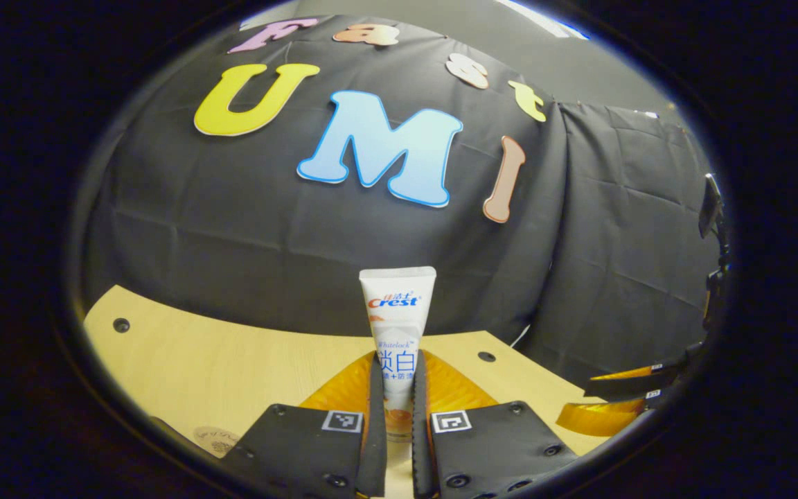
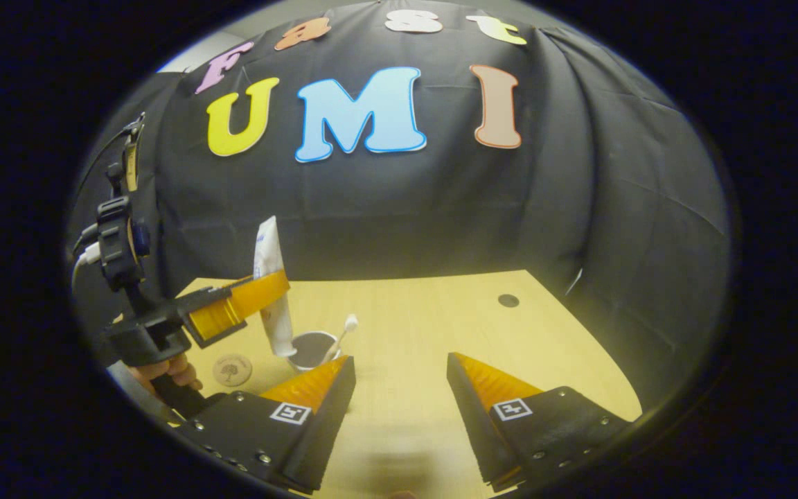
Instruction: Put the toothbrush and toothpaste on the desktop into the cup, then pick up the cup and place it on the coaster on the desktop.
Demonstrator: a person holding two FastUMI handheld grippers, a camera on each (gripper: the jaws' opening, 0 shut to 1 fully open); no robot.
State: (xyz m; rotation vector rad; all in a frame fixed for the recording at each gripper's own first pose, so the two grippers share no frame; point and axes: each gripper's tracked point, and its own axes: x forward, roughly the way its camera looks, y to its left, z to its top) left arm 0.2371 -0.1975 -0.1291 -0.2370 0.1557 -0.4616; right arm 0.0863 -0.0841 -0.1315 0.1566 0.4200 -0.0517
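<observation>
Left hand-held gripper (image 1: 399,388): fingers pressed onto both sides of the toothpaste tube (image 1: 397,326), holding it upright above the bench (image 1: 233,360); in the right gripper view this gripper (image 2: 233,305) sits at the left, gripped by a person's hand (image 2: 167,371).
Toothpaste tube: in the right gripper view the tube (image 2: 271,277) hangs slightly tilted, its lower end at the rim of the cup (image 2: 310,350); whether it touches, cannot tell.
Right hand-held gripper (image 2: 399,388): fingers spread wide apart, pinching nothing, over bare bench (image 2: 440,326).
Cup: stands on the bench just beyond the right gripper's near finger.
Toothbrush (image 2: 343,333): leans inside the cup, head up.
Coaster (image 2: 232,369): lies flat on the bench, near the cup, apart from it.
</observation>
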